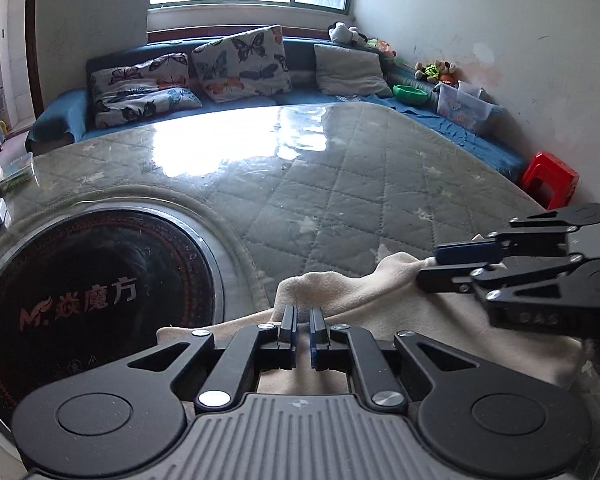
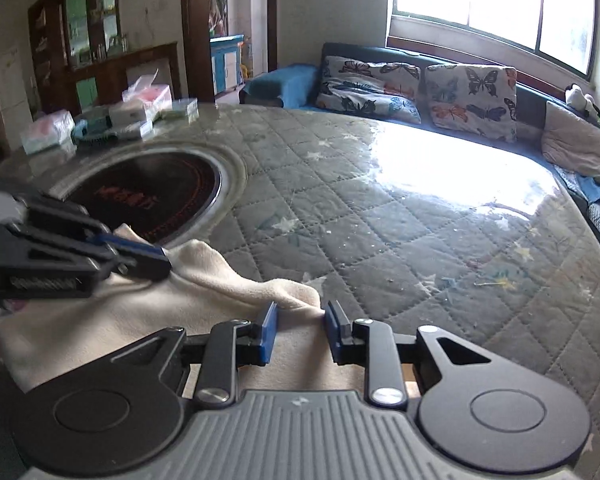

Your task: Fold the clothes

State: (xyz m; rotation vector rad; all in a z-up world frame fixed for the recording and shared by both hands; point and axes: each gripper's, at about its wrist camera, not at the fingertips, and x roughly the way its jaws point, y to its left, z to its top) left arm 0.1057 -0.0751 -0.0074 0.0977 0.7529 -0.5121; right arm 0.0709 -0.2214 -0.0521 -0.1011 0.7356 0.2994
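Cream fleece garment, soft, light, limp, bunched at near edge of quilted table cover; left gripper pinched shut on its fold; right gripper parted astride edge, unclamped; best taken at corners.

A cream fleece garment lies bunched at the near edge of the quilted table, just beside the round black inset; its far edge is lifted into a soft, rumpled ridge; the rest spreads flat toward the near edge, surface plain and unpatterned.
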